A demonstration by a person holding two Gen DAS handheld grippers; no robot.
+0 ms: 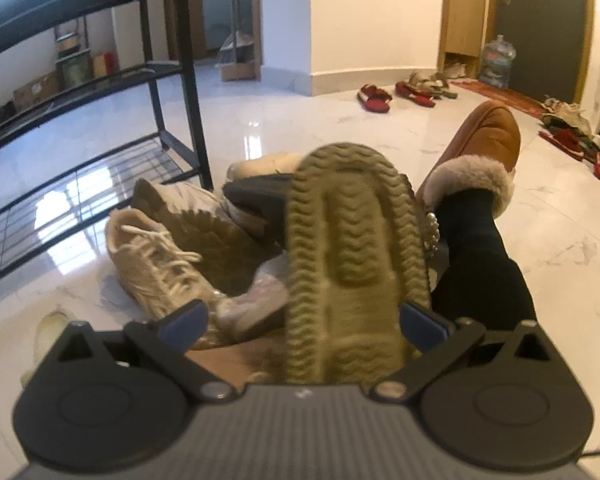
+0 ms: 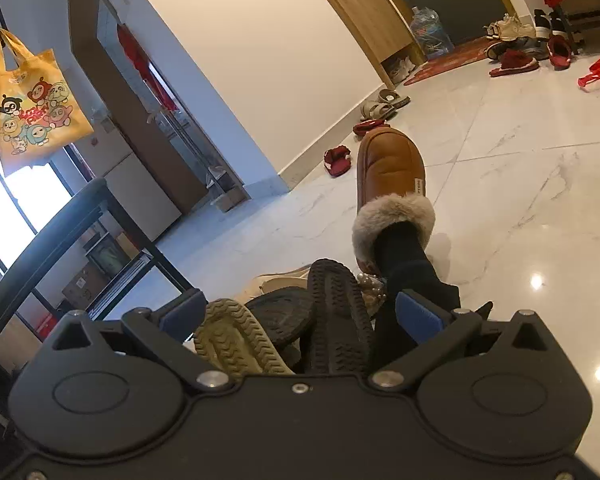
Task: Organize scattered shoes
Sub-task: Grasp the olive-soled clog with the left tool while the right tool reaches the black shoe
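Note:
A heap of shoes lies on the white marble floor beside a black shoe rack [image 1: 168,80]. An olive ribbed-sole shoe [image 1: 352,264] lies sole up between the wide-apart fingers of my left gripper [image 1: 304,320]; its right pad [image 1: 420,324] is at the sole's edge and the left pad [image 1: 186,318] stands clear. Left of it are a beige laced sneaker [image 1: 156,264] and an upturned sneaker [image 1: 216,236]. My right gripper [image 2: 300,314] is open over a black-soled shoe [image 2: 340,320], with the olive sole [image 2: 236,340] beside it.
A person's foot in a brown fur-trimmed slipper [image 1: 488,140] with a black sock stands just right of the heap. Red slippers [image 1: 374,98], a water jug [image 1: 498,62] and more shoes [image 1: 568,120] lie toward the dark door. A yellow tote bag [image 2: 32,100] hangs above the rack.

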